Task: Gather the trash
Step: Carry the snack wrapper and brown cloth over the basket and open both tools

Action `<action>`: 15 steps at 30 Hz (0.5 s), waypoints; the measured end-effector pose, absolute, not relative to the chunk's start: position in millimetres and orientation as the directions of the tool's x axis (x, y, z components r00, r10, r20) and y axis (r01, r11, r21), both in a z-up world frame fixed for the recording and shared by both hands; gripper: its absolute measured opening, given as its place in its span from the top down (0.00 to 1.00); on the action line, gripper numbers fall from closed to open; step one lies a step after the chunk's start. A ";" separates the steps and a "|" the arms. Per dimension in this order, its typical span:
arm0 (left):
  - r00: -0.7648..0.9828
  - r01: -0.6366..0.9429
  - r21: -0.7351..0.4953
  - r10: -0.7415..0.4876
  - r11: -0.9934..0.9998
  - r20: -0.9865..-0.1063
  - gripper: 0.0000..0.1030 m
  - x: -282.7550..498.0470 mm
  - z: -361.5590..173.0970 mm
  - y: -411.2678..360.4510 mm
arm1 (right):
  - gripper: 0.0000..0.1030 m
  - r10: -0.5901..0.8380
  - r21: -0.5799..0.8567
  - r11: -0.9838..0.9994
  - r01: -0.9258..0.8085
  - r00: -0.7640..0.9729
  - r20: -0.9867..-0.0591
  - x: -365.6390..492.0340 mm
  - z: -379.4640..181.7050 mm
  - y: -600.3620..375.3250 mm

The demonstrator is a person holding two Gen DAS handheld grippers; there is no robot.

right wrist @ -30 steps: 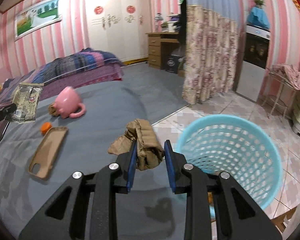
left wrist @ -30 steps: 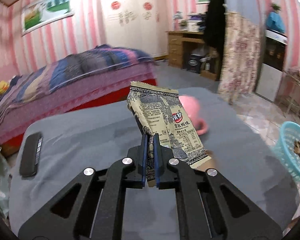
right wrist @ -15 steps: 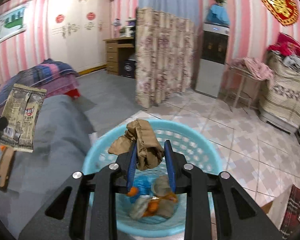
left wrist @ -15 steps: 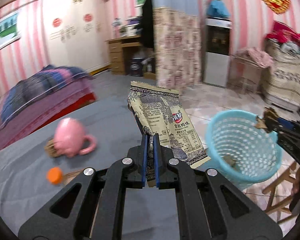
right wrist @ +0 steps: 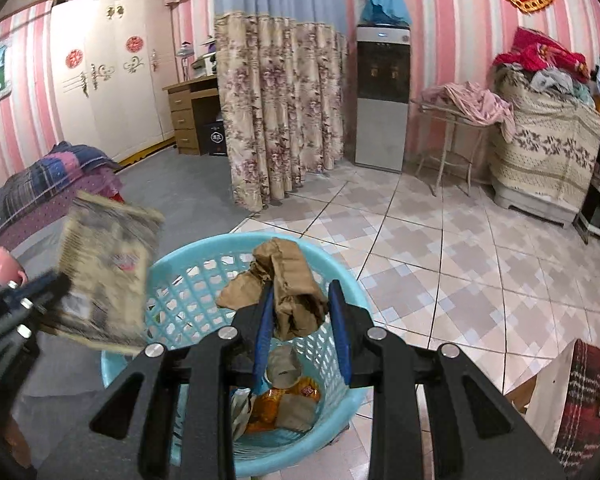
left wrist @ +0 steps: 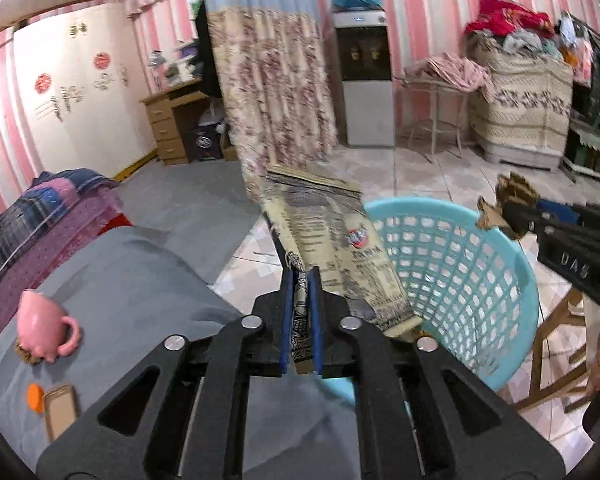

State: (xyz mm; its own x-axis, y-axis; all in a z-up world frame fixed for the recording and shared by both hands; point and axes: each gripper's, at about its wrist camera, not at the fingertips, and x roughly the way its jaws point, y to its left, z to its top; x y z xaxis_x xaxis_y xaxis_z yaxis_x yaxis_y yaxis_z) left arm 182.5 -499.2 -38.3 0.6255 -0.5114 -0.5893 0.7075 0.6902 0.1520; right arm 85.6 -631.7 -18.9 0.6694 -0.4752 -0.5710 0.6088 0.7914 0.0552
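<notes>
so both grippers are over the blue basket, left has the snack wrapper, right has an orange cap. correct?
Not quite. The right gripper holds crumpled brown paper, not an orange cap, as the right wrist view shows. The rest stands: the left gripper, jaws opening, has the snack wrapper between them by the blue basket.

Your left camera looked along its fingers (left wrist: pixel 300 312) toward the basket (left wrist: pixel 480 280) from beside it; your right looked down into that basket (right wrist: pixel 204 280), close above.
</notes>
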 end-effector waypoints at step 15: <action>0.759 0.526 0.114 -0.404 0.843 -0.510 0.09 215.1 -18.0 -431.6 | 0.73 -0.474 0.048 0.795 0.605 0.668 -0.574 97.3 -27.3 -622.1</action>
State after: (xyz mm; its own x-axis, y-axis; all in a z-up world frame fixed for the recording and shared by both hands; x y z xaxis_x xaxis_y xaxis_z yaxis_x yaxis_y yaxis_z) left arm 215.1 -431.6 -18.0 0.7591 -0.4042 -0.5103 0.5255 0.8431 0.1139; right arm 97.3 -622.1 -27.3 0.6682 -0.4739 -0.5735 0.6048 0.7949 0.0478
